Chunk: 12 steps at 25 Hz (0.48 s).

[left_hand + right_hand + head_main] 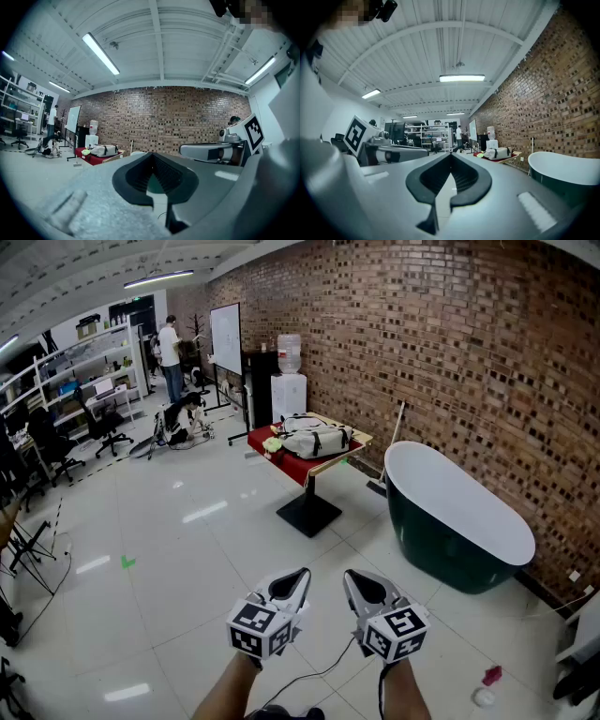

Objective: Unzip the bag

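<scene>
A pale grey bag with dark straps lies on a small table with a red cover, far ahead across the room. It shows small in the left gripper view, the bag, and in the right gripper view, the bag. My left gripper and right gripper are held side by side low in the head view, far from the table. Both are shut with nothing between the jaws, as seen at the left gripper and the right gripper.
A dark green bathtub with a white inside stands by the brick wall to the right of the table. A water dispenser and a whiteboard stand behind it. People and office shelves are at the back left. White tiled floor lies between me and the table.
</scene>
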Tool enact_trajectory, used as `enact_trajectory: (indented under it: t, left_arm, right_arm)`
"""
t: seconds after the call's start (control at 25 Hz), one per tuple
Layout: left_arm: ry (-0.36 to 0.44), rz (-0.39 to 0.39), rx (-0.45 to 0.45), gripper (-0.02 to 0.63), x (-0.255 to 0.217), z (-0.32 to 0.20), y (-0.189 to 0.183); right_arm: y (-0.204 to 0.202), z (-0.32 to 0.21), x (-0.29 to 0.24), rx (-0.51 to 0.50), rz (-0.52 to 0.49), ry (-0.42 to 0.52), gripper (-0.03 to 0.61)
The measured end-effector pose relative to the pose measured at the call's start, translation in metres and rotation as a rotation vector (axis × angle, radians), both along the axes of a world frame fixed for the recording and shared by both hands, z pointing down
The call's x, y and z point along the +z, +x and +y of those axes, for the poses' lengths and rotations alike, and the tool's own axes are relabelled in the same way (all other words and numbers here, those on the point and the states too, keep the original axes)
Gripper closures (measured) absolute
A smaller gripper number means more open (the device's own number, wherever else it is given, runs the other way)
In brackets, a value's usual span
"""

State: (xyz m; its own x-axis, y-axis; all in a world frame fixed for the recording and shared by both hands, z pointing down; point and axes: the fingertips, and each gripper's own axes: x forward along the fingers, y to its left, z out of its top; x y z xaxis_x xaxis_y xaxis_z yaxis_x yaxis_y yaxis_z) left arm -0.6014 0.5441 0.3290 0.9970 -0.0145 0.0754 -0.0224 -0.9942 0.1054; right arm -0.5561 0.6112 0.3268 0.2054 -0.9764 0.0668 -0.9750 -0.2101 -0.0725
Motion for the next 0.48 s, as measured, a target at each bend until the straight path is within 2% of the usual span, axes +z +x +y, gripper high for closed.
enact_trajectory:
  t: [0.48]
  left_arm:
    - [-0.007, -0.003, 0.006, 0.611, 0.013, -0.038, 0.071]
  right_arm:
    - [0.07, -0.038, 0.013, 0.006, -0.006, -0.008, 0.574]
